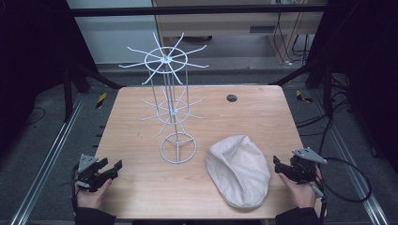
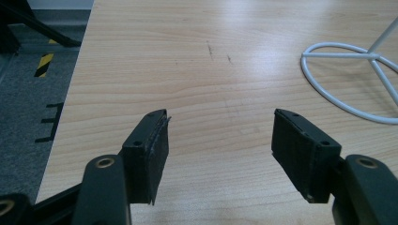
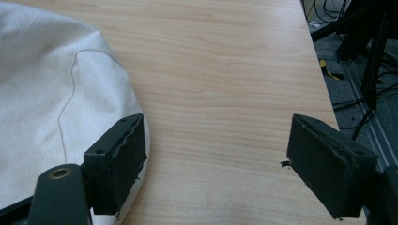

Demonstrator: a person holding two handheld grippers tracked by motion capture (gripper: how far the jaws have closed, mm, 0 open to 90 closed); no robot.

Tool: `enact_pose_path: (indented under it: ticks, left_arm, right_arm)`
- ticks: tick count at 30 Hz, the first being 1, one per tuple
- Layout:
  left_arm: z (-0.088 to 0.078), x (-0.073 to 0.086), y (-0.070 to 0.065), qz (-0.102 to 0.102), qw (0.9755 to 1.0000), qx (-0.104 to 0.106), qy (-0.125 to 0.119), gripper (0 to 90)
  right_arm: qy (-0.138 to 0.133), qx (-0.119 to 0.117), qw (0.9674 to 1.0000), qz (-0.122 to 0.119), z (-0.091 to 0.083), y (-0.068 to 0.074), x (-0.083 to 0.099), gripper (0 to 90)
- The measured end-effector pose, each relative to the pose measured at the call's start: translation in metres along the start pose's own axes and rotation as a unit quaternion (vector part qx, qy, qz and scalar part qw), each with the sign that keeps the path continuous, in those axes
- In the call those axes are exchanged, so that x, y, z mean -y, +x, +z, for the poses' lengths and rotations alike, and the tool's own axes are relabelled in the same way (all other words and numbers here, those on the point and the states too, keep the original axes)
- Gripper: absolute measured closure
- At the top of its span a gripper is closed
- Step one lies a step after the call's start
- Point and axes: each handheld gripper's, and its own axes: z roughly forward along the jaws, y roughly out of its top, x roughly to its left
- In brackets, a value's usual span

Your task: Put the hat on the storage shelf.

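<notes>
At lower right of the high view, a cream cloth flat cap (image 1: pixel 238 169) is being flanked by the gaping right gripper (image 1: pixel 279 165); the left gripper (image 1: pixel 112 167) is being held wide beside a white wire rack (image 1: pixel 177 140).

cap (image 1: pixel 238 169): cream-white | rack (image 1: pixel 172 101): white wire | table (image 1: pixel 141 136): light wood grain | tools: black

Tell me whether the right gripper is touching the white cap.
Cannot tell. In the right gripper view the right gripper stands open, one jaw overlapping the white cap edge; no gap or contact shows plainly.
</notes>
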Motion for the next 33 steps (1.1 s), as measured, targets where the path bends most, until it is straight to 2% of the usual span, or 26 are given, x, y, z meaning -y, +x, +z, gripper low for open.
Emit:
enact_pose_path:
  ticks: [6, 10, 13, 18, 20, 25, 31, 33]
  left_arm:
    - [0.000, 0.001, 0.000, -0.001, 1.0000, 0.004, 0.001, 36.9]
    - [0.000, 0.001, -0.001, 0.004, 0.9999, 0.008, 0.008, 36.9]
    - [0.003, 0.001, -0.002, 0.006, 0.9999, 0.010, 0.013, 36.9]
    - [0.003, 0.001, -0.003, 0.009, 0.9998, 0.009, 0.015, 36.7]
    - [0.003, 0.001, -0.002, 0.010, 0.9998, 0.011, 0.013, 36.4]
    - [0.003, 0.001, -0.003, 0.011, 0.9997, 0.015, 0.014, 36.1]
    - [0.004, 0.001, -0.002, 0.013, 0.9997, 0.012, 0.018, 35.8]
    - [0.005, 0.001, -0.003, 0.013, 0.9997, 0.012, 0.017, 35.8]
  right_arm:
    - [0.015, -0.019, 0.9997, -0.006, -0.005, 0.003, 0.001, 20.1]
    - [0.004, -0.021, 0.9997, -0.013, -0.011, 0.007, -0.002, 21.0]
    - [0.003, -0.036, 0.9990, -0.025, -0.018, 0.014, -0.005, 21.3]
    - [0.002, -0.049, 0.9984, -0.028, -0.025, 0.019, -0.010, 22.4]
    - [0.004, -0.069, 0.9973, -0.024, -0.030, 0.022, -0.014, 22.5]
    - [0.008, -0.077, 0.9963, -0.038, -0.035, 0.028, -0.018, 21.8]
    - [0.001, -0.103, 0.9936, -0.045, -0.045, 0.043, -0.028, 20.7]
    - [0.000, -0.105, 0.9932, -0.051, -0.047, 0.048, -0.030, 20.7]
